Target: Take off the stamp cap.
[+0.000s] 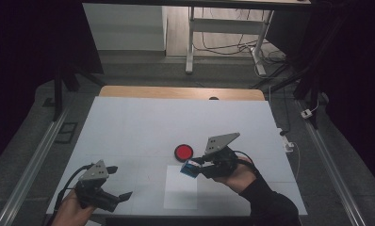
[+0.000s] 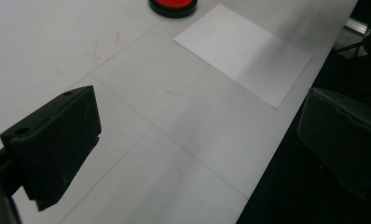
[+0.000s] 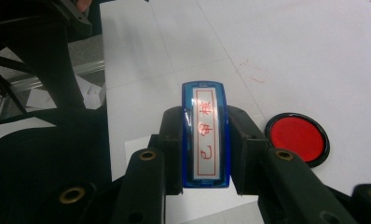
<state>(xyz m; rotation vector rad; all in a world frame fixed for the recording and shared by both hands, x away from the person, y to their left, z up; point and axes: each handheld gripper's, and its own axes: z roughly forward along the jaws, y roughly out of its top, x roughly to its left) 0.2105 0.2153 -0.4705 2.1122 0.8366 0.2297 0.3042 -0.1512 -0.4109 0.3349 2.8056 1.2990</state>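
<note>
The blue stamp (image 3: 205,135) sits clamped between your right gripper's (image 1: 198,168) jaws, held off the tabletop, so nothing needs picking up. In the right gripper view its long axis runs straight out along the jaws, with the label and its red characters facing the camera, which I read as the printing face pointing away, down toward the table. In the high view the stamp hangs over the top right corner of the white sheet of paper (image 1: 180,193), which lies near the tabletop's (image 1: 129,127) near edge, right of centre. The red ink pad (image 1: 183,151) sits just beyond the stamp, toward the far edge, close but not touching it. That's the relation your next move turns on: pad ahead of the stamp, paper under it and toward you. If it needs inking, it's a short push forward and down; if it's already inked, you pull back over the sheet and press. I can't tell which from here. The right hand is the only one in range. Your left gripper (image 1: 122,181) hangs near the near-left corner, well apart from stamp, pad and paper, jaws spread wide with nothing between them. Keep the stamp face flat to the sheet or the print will smear on one side.
</note>
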